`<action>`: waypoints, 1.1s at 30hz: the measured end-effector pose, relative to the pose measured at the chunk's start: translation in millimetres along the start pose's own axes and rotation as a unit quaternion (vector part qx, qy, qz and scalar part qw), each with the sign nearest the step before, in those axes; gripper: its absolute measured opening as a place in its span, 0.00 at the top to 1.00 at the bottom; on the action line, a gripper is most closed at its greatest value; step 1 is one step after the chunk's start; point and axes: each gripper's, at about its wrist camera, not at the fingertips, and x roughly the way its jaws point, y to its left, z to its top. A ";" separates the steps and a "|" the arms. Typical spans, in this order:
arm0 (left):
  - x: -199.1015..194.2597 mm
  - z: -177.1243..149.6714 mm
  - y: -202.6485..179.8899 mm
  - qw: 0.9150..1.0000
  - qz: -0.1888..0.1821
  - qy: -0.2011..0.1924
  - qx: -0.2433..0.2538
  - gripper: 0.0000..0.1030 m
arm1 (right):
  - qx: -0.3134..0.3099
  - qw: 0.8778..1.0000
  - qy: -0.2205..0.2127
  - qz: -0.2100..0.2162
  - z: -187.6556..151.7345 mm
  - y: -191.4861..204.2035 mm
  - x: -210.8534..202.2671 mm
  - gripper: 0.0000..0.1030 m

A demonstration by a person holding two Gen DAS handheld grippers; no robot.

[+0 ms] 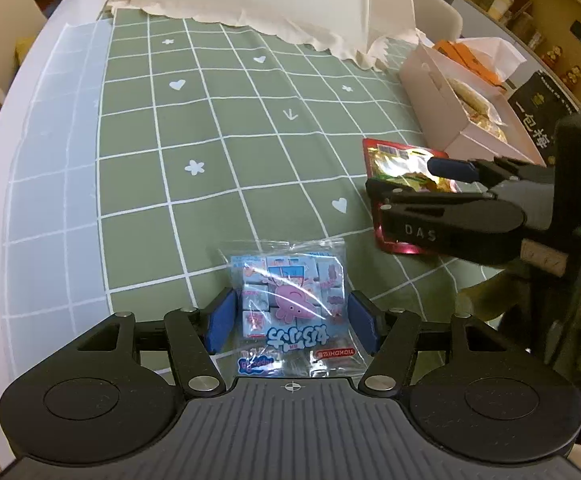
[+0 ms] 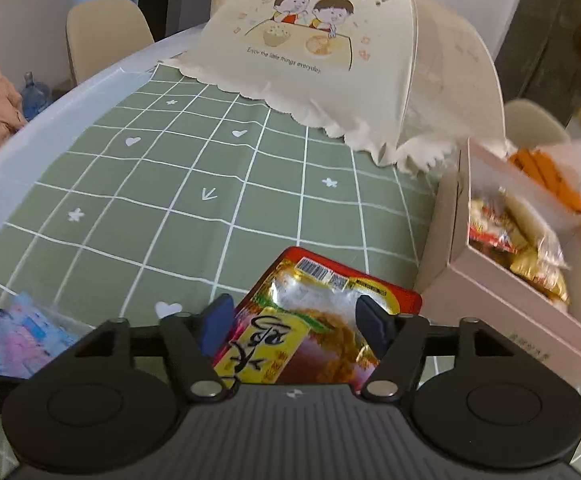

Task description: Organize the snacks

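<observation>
Two hand-held grippers work over a green checked tablecloth (image 1: 218, 148). The left gripper (image 1: 292, 322) has its blue pads set wide on either side of a clear candy bag (image 1: 290, 304) lying flat; whether the pads touch the bag cannot be told. The right gripper (image 2: 296, 326) straddles a red snack packet (image 2: 314, 320), jaws wide, grip unclear. A pink box (image 2: 502, 312) of snacks sits just right of the packet.
</observation>
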 end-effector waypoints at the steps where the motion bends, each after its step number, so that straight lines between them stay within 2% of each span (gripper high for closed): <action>1: 0.0 0.0 1.4 1.000 -0.002 -0.001 -0.002 0.36 | 0.005 1.000 -0.003 -0.001 -1.5 -0.7 -0.4 0.31; 5: -0.2 -0.5 4.0 1.000 -0.007 -0.006 -0.006 0.36 | 0.034 0.999 -0.018 -0.006 -15.9 -10.2 -2.7 0.26; 10: 0.9 0.1 2.9 1.000 -0.007 -0.008 -0.008 0.36 | 0.062 0.997 0.013 0.037 -36.9 -27.9 -22.1 0.26; 16: 1.2 -0.7 2.4 1.000 -0.005 -0.011 -0.010 0.36 | 0.023 0.998 0.006 0.051 -79.9 -22.1 -65.2 0.26; 21: 1.7 -1.9 0.3 1.000 -0.003 -0.014 -0.010 0.36 | -0.005 0.998 -0.032 0.051 -103.9 -18.4 -100.9 0.26; 25: 3.1 -2.8 -4.5 1.000 -0.002 -0.012 0.003 0.36 | 0.070 0.996 -0.046 0.034 -107.5 -37.5 -120.7 0.26; 27: 3.4 -4.1 -6.9 1.000 0.002 -0.014 0.010 0.36 | 0.134 0.990 -0.021 0.033 -106.2 -51.8 -115.6 0.26; 29: 3.6 -5.5 -8.9 1.000 0.005 -0.016 0.015 0.36 | 0.181 0.981 0.015 0.062 -105.3 -63.3 -104.6 0.26; 31: 3.5 -6.4 -9.4 1.000 0.006 -0.017 0.018 0.36 | 0.190 0.978 0.035 0.073 -103.9 -65.5 -97.3 0.26; 33: 3.2 -7.3 -8.6 1.000 0.004 -0.019 0.018 0.36 | 0.183 0.980 0.035 0.064 -101.4 -62.4 -96.5 0.26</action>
